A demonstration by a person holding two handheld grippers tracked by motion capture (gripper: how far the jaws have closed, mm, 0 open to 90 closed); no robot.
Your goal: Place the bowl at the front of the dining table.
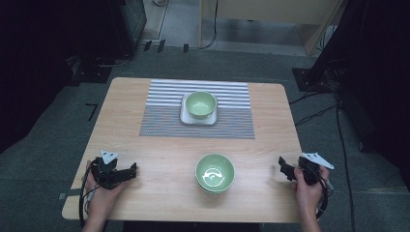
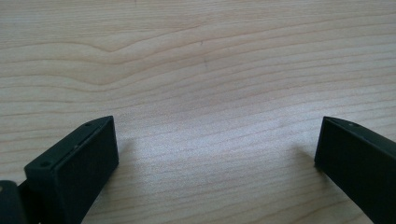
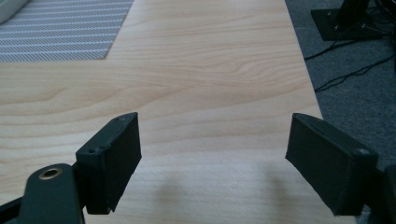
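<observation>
A green bowl [image 1: 215,172] sits near the front middle of the wooden table [image 1: 159,145]; it looks stacked on another bowl. A second green bowl [image 1: 201,104] rests on a pale square plate [image 1: 184,117] on the striped placemat [image 1: 164,116] farther back. My left gripper [image 1: 133,168] lies at the front left, open, with bare wood between its jaws [image 2: 215,140]. My right gripper [image 1: 282,165] is at the front right edge, also open, and nothing is between its fingers [image 3: 212,140].
The placemat's corner [image 3: 60,32] appears at the upper left of the right gripper view. Beyond the table's right edge lie grey carpet [image 3: 355,84], cables and a black stand base [image 3: 345,21]. Dark equipment stands around the table.
</observation>
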